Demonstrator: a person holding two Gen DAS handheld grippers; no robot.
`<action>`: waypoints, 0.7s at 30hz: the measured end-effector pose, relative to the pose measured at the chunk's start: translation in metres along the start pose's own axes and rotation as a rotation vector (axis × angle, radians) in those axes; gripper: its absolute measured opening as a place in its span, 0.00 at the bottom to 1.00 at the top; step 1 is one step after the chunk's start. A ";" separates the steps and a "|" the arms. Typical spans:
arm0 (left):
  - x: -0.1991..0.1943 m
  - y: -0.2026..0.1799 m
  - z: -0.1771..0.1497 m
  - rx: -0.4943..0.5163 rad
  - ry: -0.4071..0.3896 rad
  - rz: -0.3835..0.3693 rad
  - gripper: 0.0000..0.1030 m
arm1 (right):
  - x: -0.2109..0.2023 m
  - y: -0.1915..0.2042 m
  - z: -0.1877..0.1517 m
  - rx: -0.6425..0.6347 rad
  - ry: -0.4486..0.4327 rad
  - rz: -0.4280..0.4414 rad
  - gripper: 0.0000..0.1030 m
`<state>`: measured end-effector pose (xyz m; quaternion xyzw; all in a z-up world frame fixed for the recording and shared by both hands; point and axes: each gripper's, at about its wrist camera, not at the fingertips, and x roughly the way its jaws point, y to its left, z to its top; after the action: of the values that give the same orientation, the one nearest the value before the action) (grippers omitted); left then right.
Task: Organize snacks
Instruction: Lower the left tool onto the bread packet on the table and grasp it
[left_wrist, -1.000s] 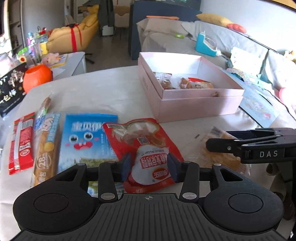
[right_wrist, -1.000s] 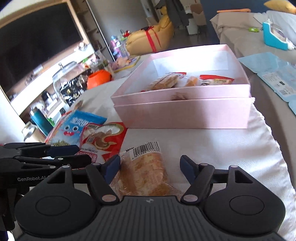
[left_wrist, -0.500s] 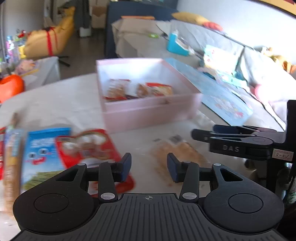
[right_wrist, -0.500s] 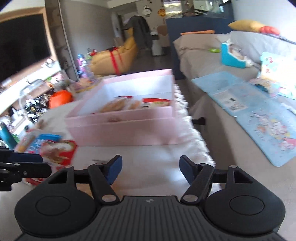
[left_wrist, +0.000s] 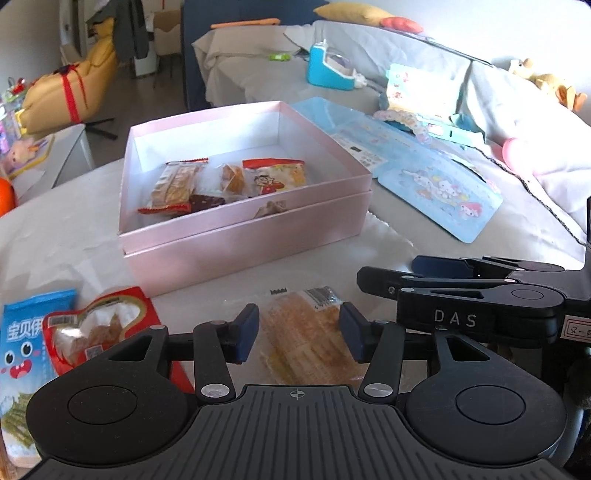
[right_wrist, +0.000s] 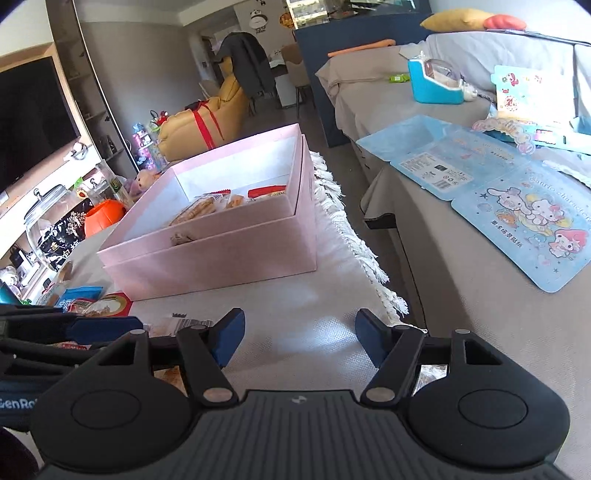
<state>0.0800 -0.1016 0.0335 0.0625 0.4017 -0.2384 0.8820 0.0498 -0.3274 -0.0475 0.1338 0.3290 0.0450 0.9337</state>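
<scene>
Left wrist view: your left gripper (left_wrist: 298, 334), jaws opening, straddles the clear bread packet (left_wrist: 303, 332) near the table's front edge, unpinched. Your right gripper (right_wrist: 300, 338) is spread, empty. Several snacks lie in the pink box (left_wrist: 236, 236); others await.

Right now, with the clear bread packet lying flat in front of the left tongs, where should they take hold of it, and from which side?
Probably across its long sides near the middle. The clear bread packet lies flat on the cloth, lengthwise away from the left tongs, whose jaws are opening on either side of it without touching. Come down from above, then close; the soft wrapper offers no rim or handle.
</scene>
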 end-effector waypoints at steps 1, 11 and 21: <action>0.000 0.000 0.000 -0.005 0.001 -0.002 0.54 | 0.000 -0.001 0.000 0.003 0.000 0.001 0.66; -0.012 -0.005 -0.008 0.121 -0.018 0.055 0.54 | 0.000 -0.001 0.001 0.008 -0.002 -0.006 0.67; -0.019 0.008 -0.006 -0.073 0.053 -0.117 0.50 | 0.001 -0.002 0.000 0.012 -0.004 -0.007 0.68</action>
<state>0.0688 -0.0859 0.0428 0.0130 0.4364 -0.2727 0.8573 0.0505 -0.3289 -0.0480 0.1383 0.3281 0.0397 0.9336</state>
